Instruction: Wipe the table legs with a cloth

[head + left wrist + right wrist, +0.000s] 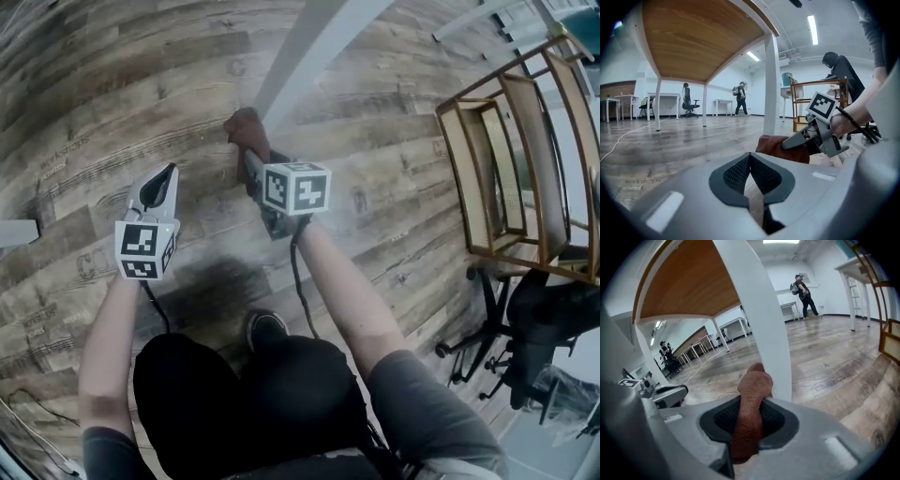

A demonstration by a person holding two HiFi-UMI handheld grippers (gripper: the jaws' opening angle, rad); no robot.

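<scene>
**The right gripper [749,416] has the cloth at the foot of the leg**

The right gripper is clamped hard on the cloth [752,394], a rust-brown wad pinched between the pads and poking out ahead of them. And look where it sits: right up against the white leg [759,319], low down near the floor [112,103]. From the right gripper view the cloth's tip appears to be touching the leg's near face, though I can't swear to full contact.

Here's what the next move turns on. The leg stands upright, its long axis running from the floor up to the tabletop [693,42], leaning a little in these wide-angle pictures. It lies dead ahead of the right gripper, just past the cloth. So the stroke, as I read it, wants to travel along that axis, up the leg, with the cloth pressed forward into it the whole way.

The left gripper [159,186] is out of the action. Its jaws are closed together on nothing, and it hangs off to the left of the leg, pointing across at the cloth. The right one is plainly the nearer and the only one carrying anything, so this looks like a one-handed job.

Judging from the low start, nearly the whole leg remains to be wiped.
</scene>
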